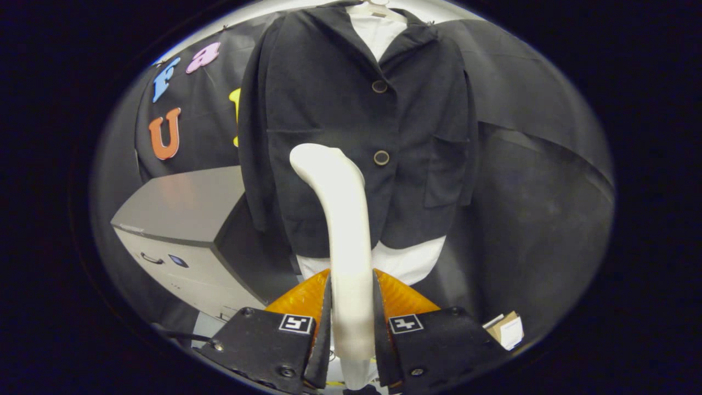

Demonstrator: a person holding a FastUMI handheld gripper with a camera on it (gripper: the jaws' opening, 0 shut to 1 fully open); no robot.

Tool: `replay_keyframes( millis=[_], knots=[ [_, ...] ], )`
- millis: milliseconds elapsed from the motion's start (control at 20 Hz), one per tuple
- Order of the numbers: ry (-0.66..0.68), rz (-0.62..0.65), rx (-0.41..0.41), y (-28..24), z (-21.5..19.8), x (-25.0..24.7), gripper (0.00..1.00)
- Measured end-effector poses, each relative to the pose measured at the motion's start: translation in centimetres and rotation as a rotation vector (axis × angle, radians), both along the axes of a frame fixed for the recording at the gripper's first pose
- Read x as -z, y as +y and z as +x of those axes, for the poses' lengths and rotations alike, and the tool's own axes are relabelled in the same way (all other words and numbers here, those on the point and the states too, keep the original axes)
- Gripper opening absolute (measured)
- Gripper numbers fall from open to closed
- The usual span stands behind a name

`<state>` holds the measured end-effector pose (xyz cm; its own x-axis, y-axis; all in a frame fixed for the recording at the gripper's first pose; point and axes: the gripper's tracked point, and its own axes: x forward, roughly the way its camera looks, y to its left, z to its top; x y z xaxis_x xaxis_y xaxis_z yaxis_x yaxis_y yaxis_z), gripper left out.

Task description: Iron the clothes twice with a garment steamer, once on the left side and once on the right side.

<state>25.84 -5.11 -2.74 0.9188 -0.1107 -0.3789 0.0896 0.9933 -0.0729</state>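
Observation:
A dark jacket (pixel 334 109) with two round buttons hangs on a white hanger (pixel 378 10) over a white shirt (pixel 408 260), straight ahead of me. My gripper (pixel 351 285) is shut on the handle of a white garment steamer (pixel 343 219), both fingers pressing its sides. The steamer rises from between the fingers and curves left at its head, which lies over the jacket's lower left front panel, left of the lower button. Whether the head touches the cloth I cannot tell.
A grey cabinet (pixel 181 219) with a drawer handle stands left of the jacket, below and in front of the black cloth wall. A small cardboard box (pixel 507 329) lies low on the right. A dark cable (pixel 175 333) runs low on the left.

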Motion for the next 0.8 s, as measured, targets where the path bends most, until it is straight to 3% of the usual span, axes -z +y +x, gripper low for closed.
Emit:
replay_keyframes(
  millis=[500, 800],
  knots=[
    [0.089, 0.000, 0.000, -0.4, -0.3, 5.1, 0.37],
    [0.071, 0.040, 0.011, -1.5, -1.4, 4.2, 0.37]
  ],
)
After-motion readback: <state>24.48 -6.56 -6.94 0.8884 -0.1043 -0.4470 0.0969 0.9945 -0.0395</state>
